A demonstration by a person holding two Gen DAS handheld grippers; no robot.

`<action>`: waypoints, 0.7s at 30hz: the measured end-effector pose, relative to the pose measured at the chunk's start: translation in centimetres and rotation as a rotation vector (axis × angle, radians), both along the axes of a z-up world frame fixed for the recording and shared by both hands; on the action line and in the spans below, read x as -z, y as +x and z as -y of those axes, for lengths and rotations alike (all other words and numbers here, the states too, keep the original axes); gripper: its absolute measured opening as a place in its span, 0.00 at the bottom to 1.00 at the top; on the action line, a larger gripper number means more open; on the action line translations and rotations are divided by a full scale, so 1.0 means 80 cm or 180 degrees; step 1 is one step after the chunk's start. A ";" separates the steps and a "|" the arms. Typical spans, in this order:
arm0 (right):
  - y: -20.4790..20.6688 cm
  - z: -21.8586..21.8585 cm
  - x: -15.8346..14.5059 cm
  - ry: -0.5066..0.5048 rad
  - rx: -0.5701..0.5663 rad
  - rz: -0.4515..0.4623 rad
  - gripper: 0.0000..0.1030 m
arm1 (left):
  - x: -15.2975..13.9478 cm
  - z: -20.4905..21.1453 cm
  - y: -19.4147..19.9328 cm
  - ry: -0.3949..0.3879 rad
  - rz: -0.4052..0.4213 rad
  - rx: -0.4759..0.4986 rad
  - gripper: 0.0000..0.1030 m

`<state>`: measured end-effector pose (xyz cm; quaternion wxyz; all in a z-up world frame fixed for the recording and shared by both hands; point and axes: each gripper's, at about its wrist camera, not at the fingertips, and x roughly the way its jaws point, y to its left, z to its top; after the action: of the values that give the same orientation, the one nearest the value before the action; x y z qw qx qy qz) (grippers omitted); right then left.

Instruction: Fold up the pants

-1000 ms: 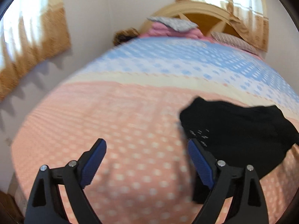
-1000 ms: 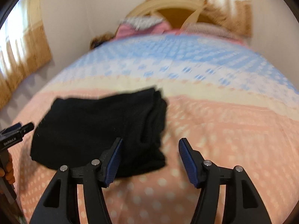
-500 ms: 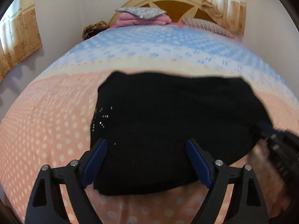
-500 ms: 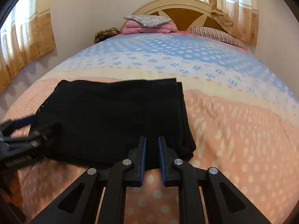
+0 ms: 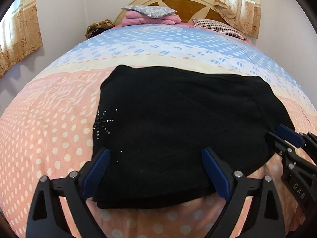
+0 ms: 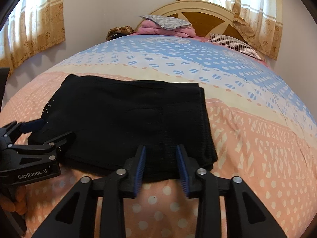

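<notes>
Soft daylight through curtains point(image 6: 257, 10), sharp frames, strong fisheye edge bending.

Right wrist view: white lettering "GenRobot.AI" on the black side plate of the left gripper point(image 6: 46, 132), at about 8 o'clock in the frame. Left wrist view: pale letters "DAS" on the black body of the right gripper point(image 5: 277, 133), at about 4 o'clock, running tilted along the housing; any further characters are cut off by the frame edge. No other readable text, numbers or signs.
</notes>
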<state>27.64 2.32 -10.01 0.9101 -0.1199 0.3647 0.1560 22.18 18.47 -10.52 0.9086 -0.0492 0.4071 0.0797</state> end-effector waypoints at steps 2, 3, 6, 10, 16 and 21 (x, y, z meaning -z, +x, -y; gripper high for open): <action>-0.001 -0.004 0.001 -0.0071 0.0002 0.0027 0.35 | 0.002 0.002 -0.003 -0.0010 0.0000 0.0001 0.95; -0.002 -0.003 0.001 -0.0073 0.0004 0.0033 0.35 | 0.002 0.002 -0.003 -0.0013 -0.0002 0.0005 0.95; 0.000 0.004 -0.001 0.0037 -0.0002 -0.0009 0.35 | 0.002 0.001 -0.001 -0.0020 -0.0014 0.0013 0.97; -0.005 0.015 -0.005 0.0173 0.0018 -0.0117 0.35 | 0.001 0.004 -0.002 0.0011 -0.0023 0.0007 0.98; -0.014 0.014 -0.001 0.0129 0.0038 -0.0134 0.35 | 0.002 0.005 0.000 0.0051 -0.0034 -0.0004 0.99; -0.025 0.041 -0.020 0.0642 0.0104 -0.0066 0.35 | 0.002 0.000 -0.001 -0.0017 -0.0017 -0.0006 0.99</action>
<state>25.62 -0.97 -8.44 0.9162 -0.0201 0.3584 0.1782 22.07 18.47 -10.69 0.9073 -0.0519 0.4097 0.0796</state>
